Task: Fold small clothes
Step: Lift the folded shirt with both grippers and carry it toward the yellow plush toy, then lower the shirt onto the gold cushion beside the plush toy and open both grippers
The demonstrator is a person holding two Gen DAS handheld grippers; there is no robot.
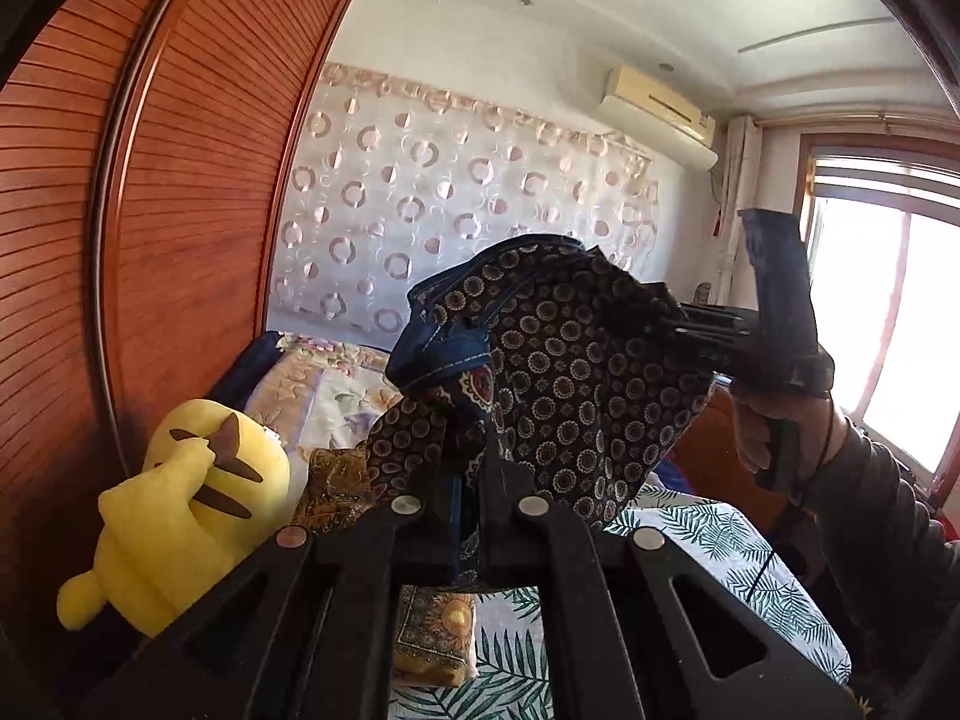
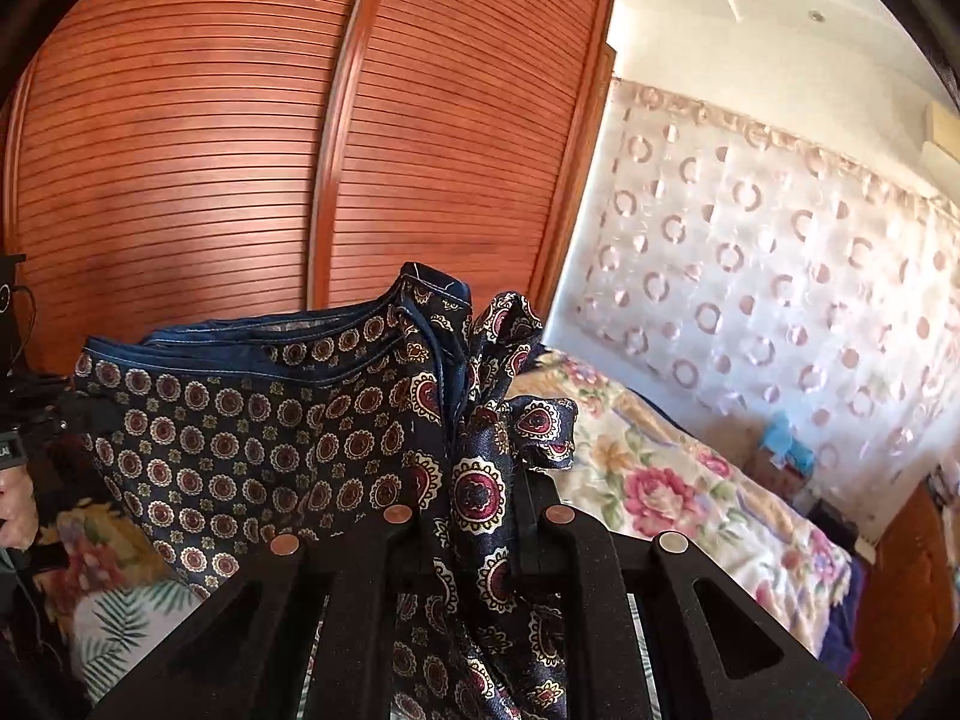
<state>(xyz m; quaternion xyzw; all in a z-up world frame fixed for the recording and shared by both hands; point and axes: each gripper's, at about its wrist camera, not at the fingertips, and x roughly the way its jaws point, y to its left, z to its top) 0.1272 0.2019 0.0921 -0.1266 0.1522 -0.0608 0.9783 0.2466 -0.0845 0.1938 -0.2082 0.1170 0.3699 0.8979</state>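
- The dark navy silky cloth with round medallion print (image 1: 558,372) hangs in the air above the bed, stretched between both grippers.
- The left gripper (image 1: 465,501) is clenched on its bunched edge; cloth hides the fingertips.
- The right gripper (image 2: 474,516) grips another bunched corner; its fingertips are likewise buried.
- A yellow plush toy (image 1: 180,498) is partly cut off behind the left gripper's frame.

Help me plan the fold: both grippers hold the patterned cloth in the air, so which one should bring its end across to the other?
Probably the right gripper. It pinches a bunched corner of the patterned cloth, whose length stretches toward the left gripper. The yellow plush toy crowds the left gripper's side; the right has open space.
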